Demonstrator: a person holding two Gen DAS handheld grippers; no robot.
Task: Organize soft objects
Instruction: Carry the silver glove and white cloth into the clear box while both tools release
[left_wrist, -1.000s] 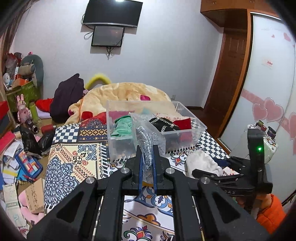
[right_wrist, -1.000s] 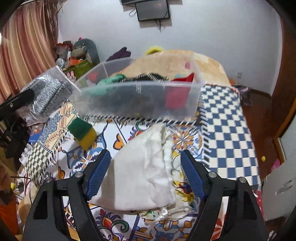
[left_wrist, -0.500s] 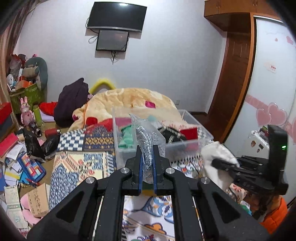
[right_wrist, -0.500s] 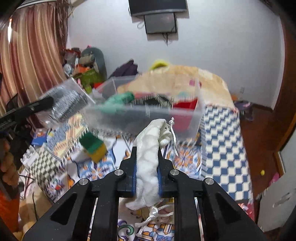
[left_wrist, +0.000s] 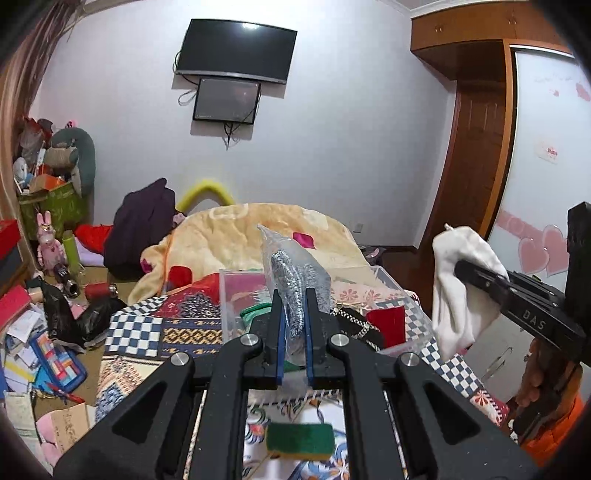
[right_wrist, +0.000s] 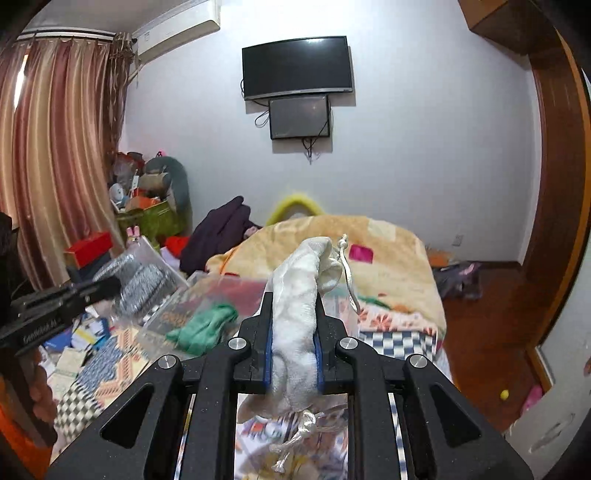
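Observation:
My left gripper (left_wrist: 294, 321) is shut on a clear plastic bag of silver mesh scourers (left_wrist: 291, 269), held up in the air in front of the clear plastic bin (left_wrist: 391, 280). The bag also shows in the right wrist view (right_wrist: 136, 277). My right gripper (right_wrist: 294, 321) is shut on a white drawstring cloth pouch (right_wrist: 299, 302), lifted above the bed; the pouch also shows at the right of the left wrist view (left_wrist: 461, 280). The bin holds a green cloth (right_wrist: 203, 328), a red cloth (left_wrist: 386, 319) and a black item. A green-and-yellow sponge (left_wrist: 300, 439) lies on the patterned bedspread below.
The bed carries a patterned bedspread (left_wrist: 147, 332) and a beige blanket (left_wrist: 236, 236). A dark garment (left_wrist: 142, 225) lies behind. Clutter covers the floor at the left (left_wrist: 33, 350). A wardrobe (left_wrist: 539, 166) and a door stand at the right.
My right gripper shut on the white pouch and lifted it off the bedspread. Both grippers rose, and the bin now sits lower in view.

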